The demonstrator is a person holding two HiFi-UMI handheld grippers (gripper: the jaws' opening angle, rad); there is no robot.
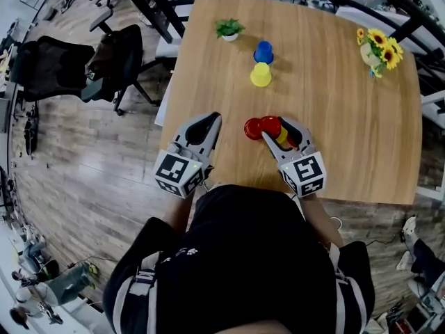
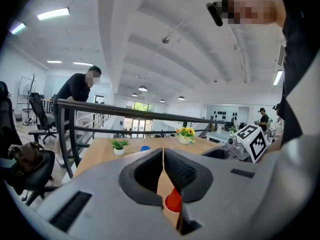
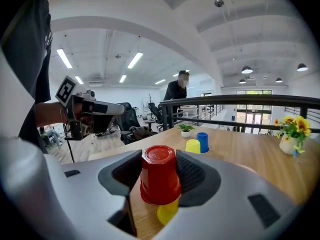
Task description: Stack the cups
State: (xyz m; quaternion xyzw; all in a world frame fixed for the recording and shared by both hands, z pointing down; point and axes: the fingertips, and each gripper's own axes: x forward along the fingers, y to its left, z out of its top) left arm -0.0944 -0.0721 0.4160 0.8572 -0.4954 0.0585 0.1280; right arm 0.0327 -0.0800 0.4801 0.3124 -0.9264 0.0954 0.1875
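Stacking looked partly done: the right tongs (image 3: 159,159) gripped a red cup (image 3: 160,176) sitting over a yellow cup (image 3: 167,214) near the front of the desk (image 1: 348,117). A blue cup (image 1: 263,51) and a second yellow cup (image 1: 261,75) waited loose farther back. The left tongs (image 2: 163,151) were closed on nothing, and their view caught only a red sliver, whereas the right gripper view showed the yellow rim poking out below.
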